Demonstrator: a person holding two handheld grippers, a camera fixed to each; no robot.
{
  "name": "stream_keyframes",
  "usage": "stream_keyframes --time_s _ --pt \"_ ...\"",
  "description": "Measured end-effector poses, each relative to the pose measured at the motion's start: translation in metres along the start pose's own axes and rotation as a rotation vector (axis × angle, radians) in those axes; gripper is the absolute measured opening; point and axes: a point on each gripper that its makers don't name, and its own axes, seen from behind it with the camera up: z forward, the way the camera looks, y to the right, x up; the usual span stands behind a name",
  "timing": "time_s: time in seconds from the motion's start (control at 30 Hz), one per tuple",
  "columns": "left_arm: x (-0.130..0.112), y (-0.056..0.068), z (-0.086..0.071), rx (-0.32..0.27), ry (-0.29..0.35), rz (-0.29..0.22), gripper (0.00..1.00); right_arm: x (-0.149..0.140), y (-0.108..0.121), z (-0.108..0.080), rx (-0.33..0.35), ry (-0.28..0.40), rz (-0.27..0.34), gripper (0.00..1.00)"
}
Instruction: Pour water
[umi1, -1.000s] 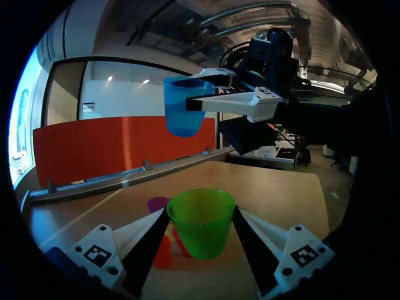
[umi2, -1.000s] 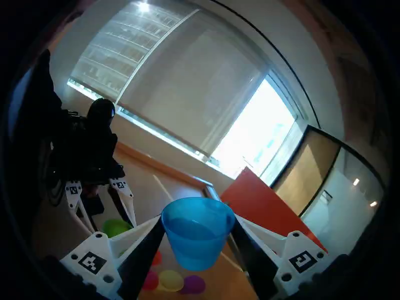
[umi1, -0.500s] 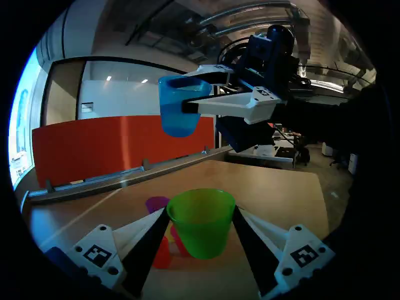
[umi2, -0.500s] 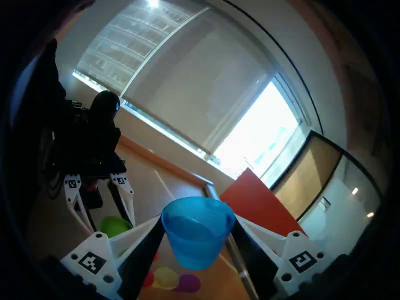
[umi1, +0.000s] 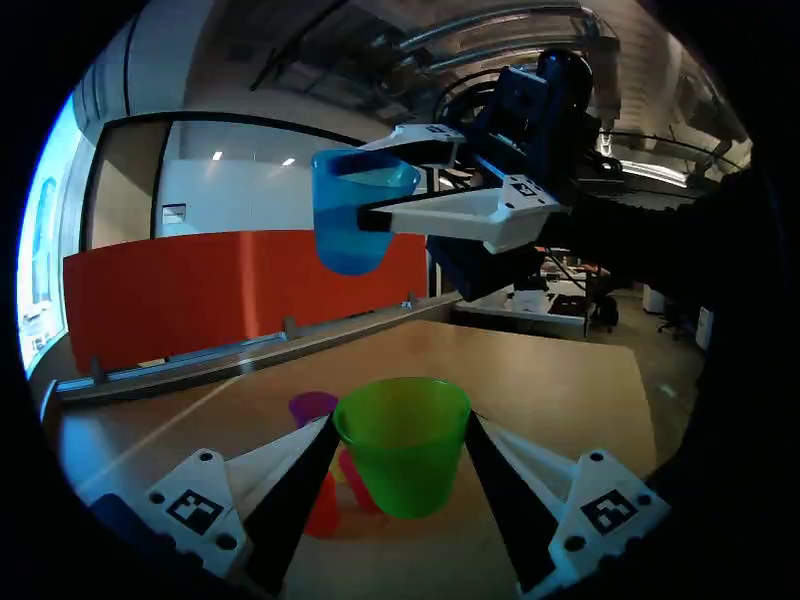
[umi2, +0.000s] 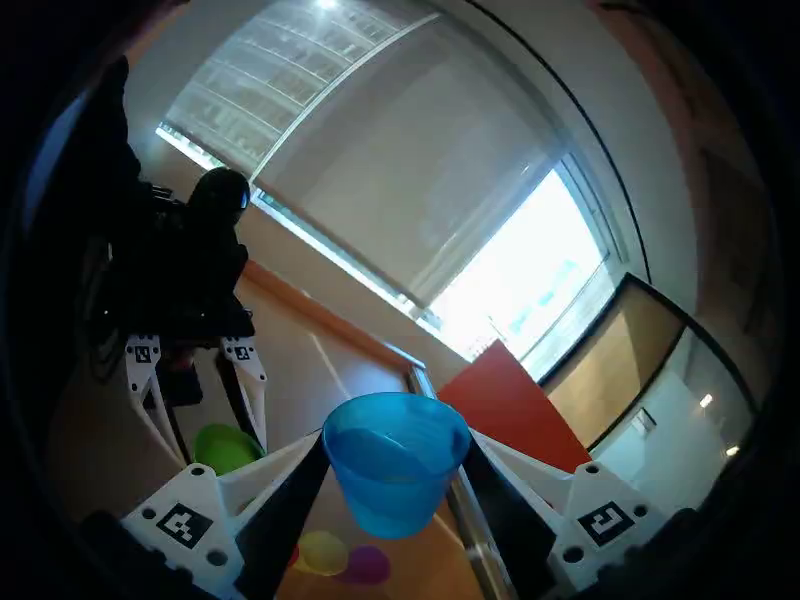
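**Left tongs (umi1: 400, 432) grip a green cup (umi1: 403, 465); right tongs (umi1: 378, 182) hold a blue cup (umi1: 345, 238) higher up**

Both fingers of the left tongs press on the sides of the green cup, closed as far as its width allows. The cup stands upright between them with its mouth open to the top, low over the pale wooden desk (umi1: 570, 385). Whether its base touches the desk cannot be told.

In the left gripper view the right tongs reach in from the upper right, one white finger on each side of the blue cup, clamped on it. That cup hangs close to upright in front of the red partition (umi1: 190, 295), above the green cup and a little to its left, with clear air between the two.

The right gripper view looks into the blue cup (umi2: 395, 475) between its own fingers. Water (umi2: 385, 462) lies inside it, below the rim, with its surface slanting across the cup. Farther off to the left in this view are the left tongs (umi2: 215, 442) with the green cup (umi2: 226, 447) between their fingers, and a bright window (umi2: 520, 295) behind.

On the desk just beyond the green cup sit a small purple cup (umi1: 312, 405) and a red cup (umi1: 325, 508), the latter partly hidden by a finger.
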Motion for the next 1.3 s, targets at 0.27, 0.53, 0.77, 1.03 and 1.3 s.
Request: stream_keyframes --time_s 0.27,0.53,0.77,1.03,1.3 --pt "0.0019 0.0014 0.0007 -0.004 0.005 0.002 0.89 -0.0016 0.0004 0.0016 -0.003 -0.013 -0.039 0.91" --pt "0.0023 0.0018 0.0011 -0.005 0.009 0.002 0.88 -0.0018 0.0016 0.0015 -0.009 -0.023 -0.082 0.91" --pt "0.0022 0.002 0.0004 -0.004 0.008 0.003 0.88 -0.0026 0.0022 0.0021 -0.014 -0.029 -0.112 0.91" --pt "0.0054 0.0027 -0.0007 -0.005 0.012 0.006 0.89 -0.0022 0.0045 0.0023 -0.02 -0.038 -0.148 0.91" --pt "0.0072 0.0032 -0.0002 -0.008 0.016 0.008 0.89 -0.0028 0.0052 0.0028 -0.019 -0.044 -0.18 0.91"
